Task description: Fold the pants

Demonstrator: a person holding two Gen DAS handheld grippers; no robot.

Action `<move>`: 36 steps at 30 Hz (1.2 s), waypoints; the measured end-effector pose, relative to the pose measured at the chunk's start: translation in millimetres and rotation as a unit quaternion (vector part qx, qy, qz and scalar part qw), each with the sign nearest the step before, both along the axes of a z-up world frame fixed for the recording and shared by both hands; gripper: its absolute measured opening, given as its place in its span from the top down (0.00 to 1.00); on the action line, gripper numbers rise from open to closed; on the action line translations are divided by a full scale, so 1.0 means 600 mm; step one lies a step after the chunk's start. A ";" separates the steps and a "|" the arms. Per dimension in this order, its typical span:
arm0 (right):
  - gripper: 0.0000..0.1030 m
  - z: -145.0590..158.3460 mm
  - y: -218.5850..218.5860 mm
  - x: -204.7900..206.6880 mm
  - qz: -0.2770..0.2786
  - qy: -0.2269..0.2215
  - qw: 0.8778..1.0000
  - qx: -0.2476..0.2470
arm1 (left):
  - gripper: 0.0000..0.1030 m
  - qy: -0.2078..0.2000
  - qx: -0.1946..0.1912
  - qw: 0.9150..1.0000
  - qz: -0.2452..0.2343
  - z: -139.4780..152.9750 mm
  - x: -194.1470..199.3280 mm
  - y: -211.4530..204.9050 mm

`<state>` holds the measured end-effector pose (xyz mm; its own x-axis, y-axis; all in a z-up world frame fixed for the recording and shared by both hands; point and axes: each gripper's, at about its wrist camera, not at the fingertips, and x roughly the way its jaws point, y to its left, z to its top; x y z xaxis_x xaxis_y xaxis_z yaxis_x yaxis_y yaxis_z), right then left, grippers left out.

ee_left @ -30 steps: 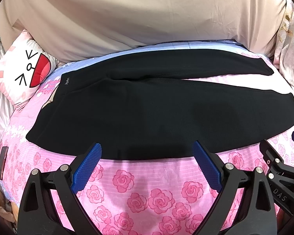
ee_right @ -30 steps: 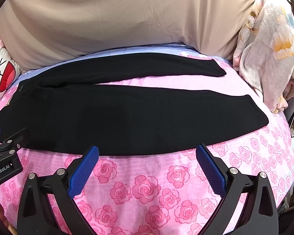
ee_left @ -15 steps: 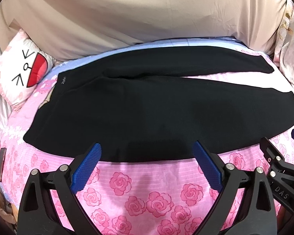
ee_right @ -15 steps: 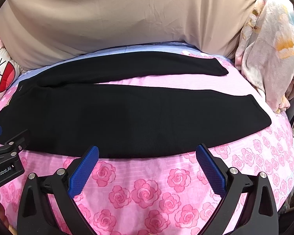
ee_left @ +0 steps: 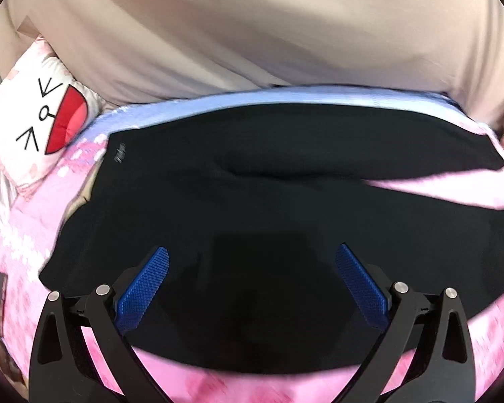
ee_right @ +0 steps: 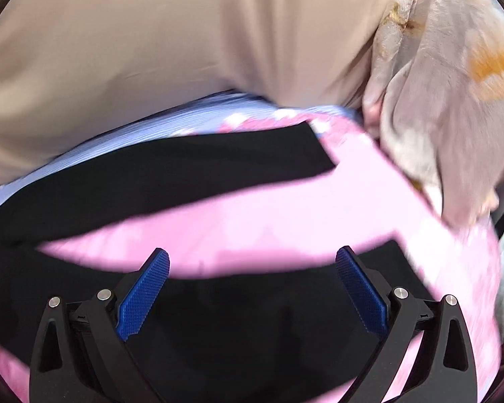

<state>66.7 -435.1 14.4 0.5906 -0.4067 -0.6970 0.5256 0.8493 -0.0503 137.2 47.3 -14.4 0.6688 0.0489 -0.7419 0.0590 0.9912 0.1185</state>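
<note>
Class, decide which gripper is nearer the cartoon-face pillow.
Left. The left gripper hangs over the pants' waist end, the pillow beside it. The right gripper is over the leg ends, pillow unseen.

You've got black pants (ee_left: 252, 208) on a pink rose-print bedsheet (ee_right: 285, 208); your fingers (ee_left: 144, 288) are blue; beige cover (ee_left: 252, 33) behind.

Matt black cloth pants (ee_left: 252, 201) on pink cloth sheet (ee_right: 285, 208); textured blue pads (ee_left: 144, 288).

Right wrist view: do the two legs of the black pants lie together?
No: the pants have legs spread apart, with pink bedsheet between them.
</note>
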 end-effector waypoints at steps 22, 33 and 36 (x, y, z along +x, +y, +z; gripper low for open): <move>0.27 -0.070 -0.245 0.288 0.019 0.082 0.996 0.036 | 0.05 0.023 0.031 0.982 0.185 -0.012 0.357 0.350; 0.82 -0.068 -0.247 0.287 0.036 0.071 0.996 0.050 | 0.23 0.092 -0.083 0.973 0.194 -0.079 0.467 0.444; 0.88 -0.065 -0.225 0.288 0.040 0.070 0.996 0.027 | 0.61 0.108 -0.097 0.968 0.206 -0.085 0.479 0.442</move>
<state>239.2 -570.2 -24.4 0.5151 -0.3213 -0.7947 0.4471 0.8917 -0.0707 424.7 312.4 -65.2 0.4505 0.1255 -0.8839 -0.3442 0.9380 -0.0422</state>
